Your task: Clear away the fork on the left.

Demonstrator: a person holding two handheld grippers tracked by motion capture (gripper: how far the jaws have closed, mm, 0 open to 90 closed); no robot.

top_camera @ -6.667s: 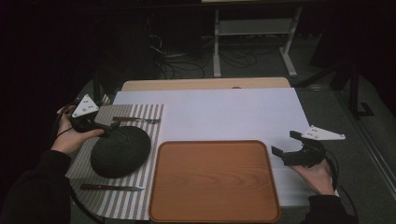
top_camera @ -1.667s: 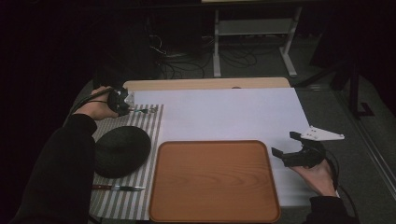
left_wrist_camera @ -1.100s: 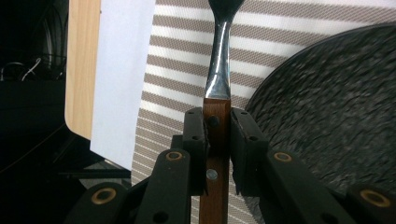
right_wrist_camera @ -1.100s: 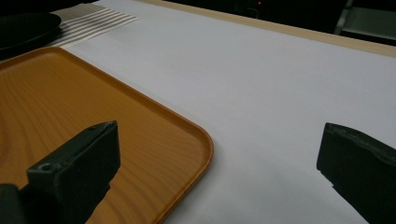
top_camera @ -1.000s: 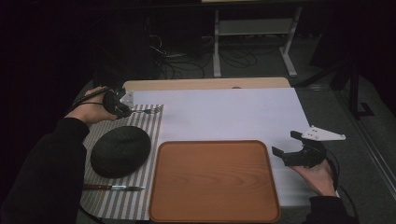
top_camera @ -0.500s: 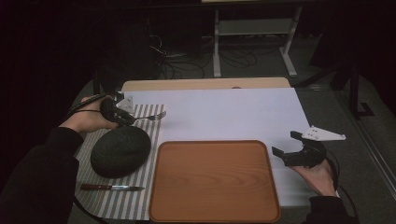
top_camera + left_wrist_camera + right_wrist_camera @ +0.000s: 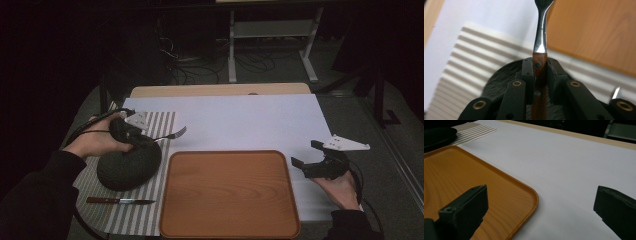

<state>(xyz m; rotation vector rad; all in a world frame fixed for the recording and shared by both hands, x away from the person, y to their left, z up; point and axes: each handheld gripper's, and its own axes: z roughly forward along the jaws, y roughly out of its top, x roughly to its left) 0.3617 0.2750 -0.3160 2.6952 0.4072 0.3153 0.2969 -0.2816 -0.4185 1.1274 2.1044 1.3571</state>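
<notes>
My left gripper (image 7: pixel 142 137) is shut on the wooden handle of a fork (image 7: pixel 172 135), held above the far edge of the black plate (image 7: pixel 129 165), tines toward the white sheet. In the left gripper view the jaws clamp the fork's handle (image 7: pixel 540 72) from both sides, and its steel neck points toward the wooden tray (image 7: pixel 594 32). My right gripper (image 7: pixel 306 154) rests open in a hand just right of the tray (image 7: pixel 230 192). Nothing is between its wide-set jaws in the right gripper view, where the right gripper (image 7: pixel 541 202) faces the tray's corner (image 7: pixel 524 192).
A striped placemat (image 7: pixel 165 122) lies at the left under the plate. A wooden-handled knife (image 7: pixel 120 201) lies on the mat's near end. A white sheet (image 7: pixel 250 120) covers the table behind the tray. Cables and a metal stand lie beyond the far edge.
My left hand has carried the fork from the mat's far edge toward the person and a little right, over the plate. The right gripper has stayed put.
</notes>
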